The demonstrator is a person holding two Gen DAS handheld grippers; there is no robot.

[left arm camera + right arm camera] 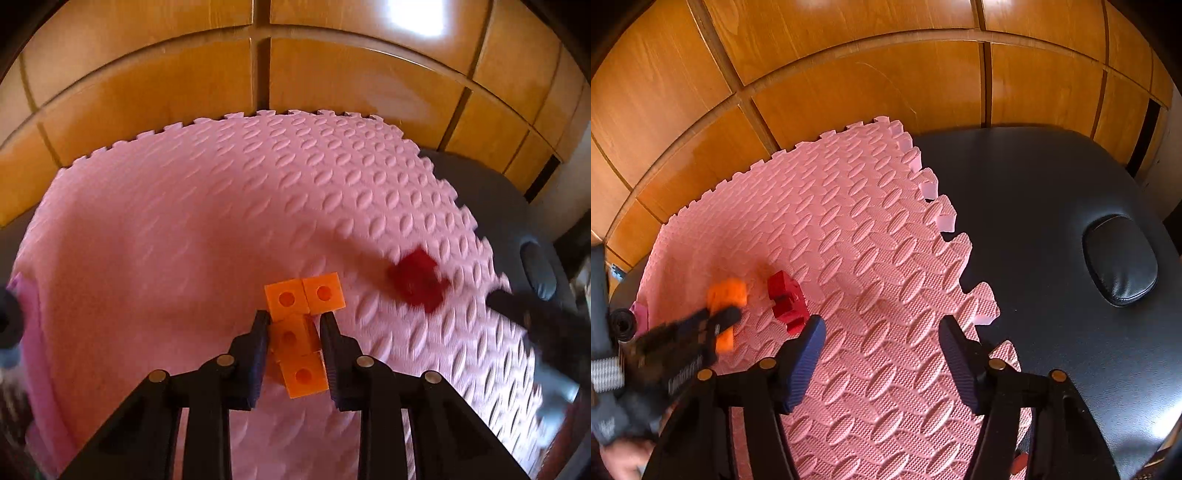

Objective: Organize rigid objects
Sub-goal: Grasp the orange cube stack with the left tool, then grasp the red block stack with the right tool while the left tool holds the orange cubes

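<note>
Left wrist view: left gripper (294,319) clamped on the orange cube piece (297,334) above the pink foam mat (184,229), red cube piece (419,282) lying off right | Right wrist view: right gripper (881,328) jaws wide apart, empty, over mat beside black padded table (1052,192)

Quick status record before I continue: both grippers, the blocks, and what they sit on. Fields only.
left gripper: shut on the orange block piece, an L-like piece of joined cubes with round holes
right gripper: open, nothing between its fingers, over the mat
red block piece: lying on the mat, ungripped, right of the orange piece in the left wrist view
surface: pink foam mat with puzzle edges, on a black padded table
backdrop: wooden panels
</note>
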